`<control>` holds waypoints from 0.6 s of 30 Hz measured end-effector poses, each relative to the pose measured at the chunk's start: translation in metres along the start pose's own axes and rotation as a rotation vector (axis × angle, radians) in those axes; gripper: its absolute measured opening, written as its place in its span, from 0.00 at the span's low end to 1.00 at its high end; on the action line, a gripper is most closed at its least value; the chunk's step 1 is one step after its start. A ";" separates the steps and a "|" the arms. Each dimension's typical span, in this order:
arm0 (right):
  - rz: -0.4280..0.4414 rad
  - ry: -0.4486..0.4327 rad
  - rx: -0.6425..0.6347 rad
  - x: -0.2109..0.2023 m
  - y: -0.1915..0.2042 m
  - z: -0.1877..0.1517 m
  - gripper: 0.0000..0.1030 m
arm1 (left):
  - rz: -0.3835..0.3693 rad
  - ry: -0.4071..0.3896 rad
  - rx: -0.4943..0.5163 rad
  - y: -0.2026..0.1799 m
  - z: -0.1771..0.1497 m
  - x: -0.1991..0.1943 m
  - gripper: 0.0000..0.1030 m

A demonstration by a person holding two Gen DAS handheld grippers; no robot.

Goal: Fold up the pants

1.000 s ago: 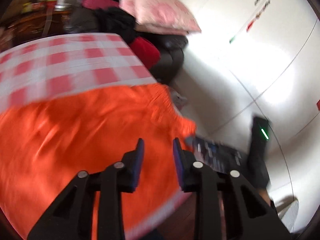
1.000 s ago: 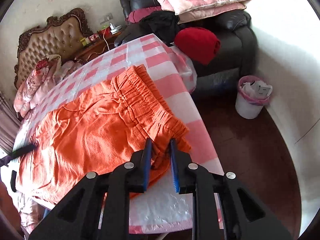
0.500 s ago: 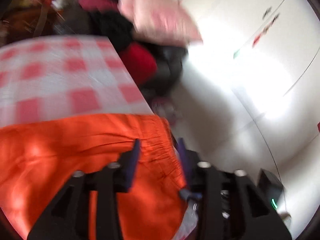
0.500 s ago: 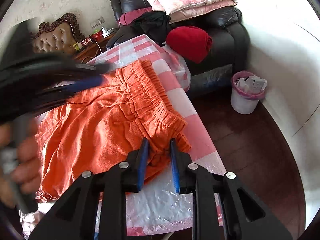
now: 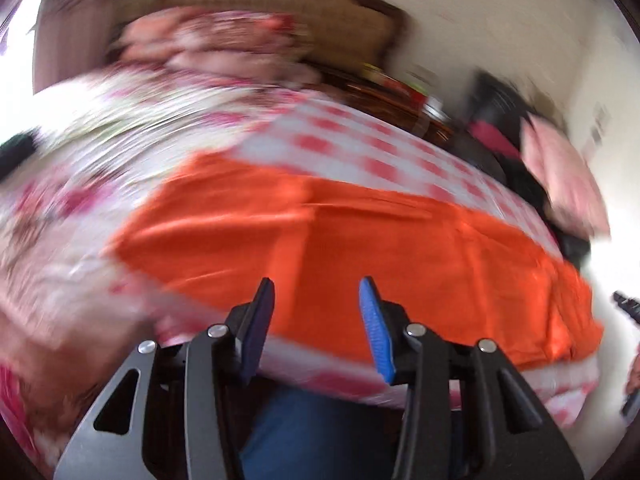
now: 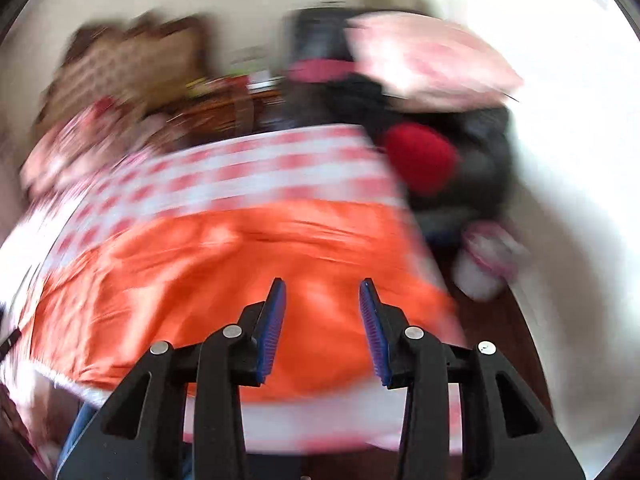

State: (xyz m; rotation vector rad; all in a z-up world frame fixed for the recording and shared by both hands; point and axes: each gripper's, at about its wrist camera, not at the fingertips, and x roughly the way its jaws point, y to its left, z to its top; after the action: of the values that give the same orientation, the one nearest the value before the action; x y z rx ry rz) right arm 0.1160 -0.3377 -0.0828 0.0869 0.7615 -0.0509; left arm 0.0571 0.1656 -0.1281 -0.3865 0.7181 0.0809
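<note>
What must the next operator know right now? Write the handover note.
Left gripper: open, jaws have just been closing a little, nothing between them.
Right gripper: open, jaws have just been opening, nothing pinched.
Orange pants: lying flat on the checked tablecloth, free of both grippers.
Done: pants laid out; blur hides whether any fold is in.
Left: grip an edge and fold.
</note>
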 end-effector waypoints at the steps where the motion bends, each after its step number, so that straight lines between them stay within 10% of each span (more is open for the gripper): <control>1: 0.039 0.008 -0.019 0.012 0.021 0.008 0.38 | 0.000 -0.009 -0.064 0.025 -0.001 -0.009 0.43; 6: 0.044 0.155 -0.137 0.093 0.106 0.026 0.37 | -0.007 -0.013 -0.388 0.135 -0.007 -0.032 0.43; 9: -0.021 0.171 -0.100 0.097 0.113 0.018 0.37 | -0.222 0.019 -0.587 0.185 -0.011 -0.027 0.45; 18: -0.099 0.196 -0.045 0.066 0.088 -0.035 0.47 | -0.479 0.019 -0.736 0.224 -0.003 0.012 0.45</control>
State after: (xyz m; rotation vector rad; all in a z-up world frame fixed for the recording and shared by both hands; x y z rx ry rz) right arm 0.1466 -0.2480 -0.1484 0.0108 0.9623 -0.1208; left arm 0.0190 0.3710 -0.2093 -1.2544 0.5789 -0.1179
